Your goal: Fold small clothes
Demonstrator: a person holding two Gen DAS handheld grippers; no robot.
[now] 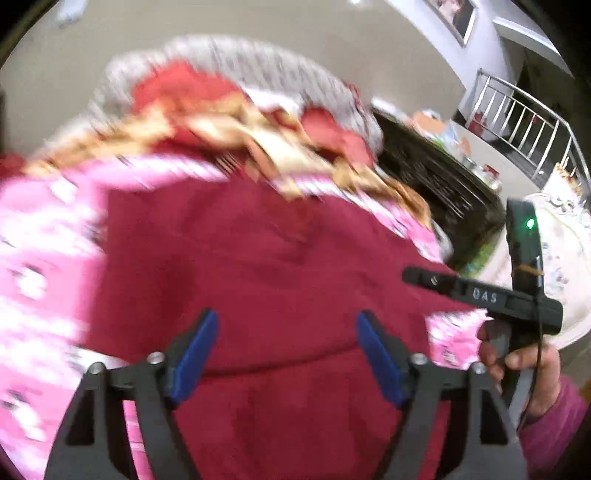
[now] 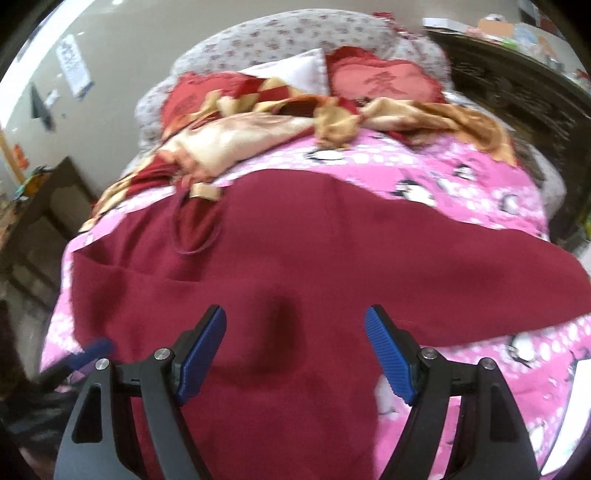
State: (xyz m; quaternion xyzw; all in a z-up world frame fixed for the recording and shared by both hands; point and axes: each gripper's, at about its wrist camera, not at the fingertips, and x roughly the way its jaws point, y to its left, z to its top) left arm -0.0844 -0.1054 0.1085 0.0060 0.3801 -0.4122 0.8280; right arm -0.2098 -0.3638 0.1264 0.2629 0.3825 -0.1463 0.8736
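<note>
A dark red garment (image 1: 258, 266) lies spread flat on a pink penguin-print bedspread (image 1: 40, 266). It also shows in the right wrist view (image 2: 303, 251), with a neckline and cord at its upper left. My left gripper (image 1: 286, 325) is open and empty, just above the garment's middle. My right gripper (image 2: 295, 321) is open and empty over the garment's near part. The right gripper's body (image 1: 480, 291) shows in the left wrist view at the garment's right edge, held by a hand. A blurred blue pad of the left gripper (image 2: 92, 352) shows at the far left.
A gold and red blanket (image 2: 258, 122) lies bunched at the head of the bed with red cushions (image 2: 384, 85) and a floral headboard (image 2: 295, 33). A dark carved cabinet (image 1: 436, 184) stands right of the bed. A dark side table (image 2: 40, 221) stands left.
</note>
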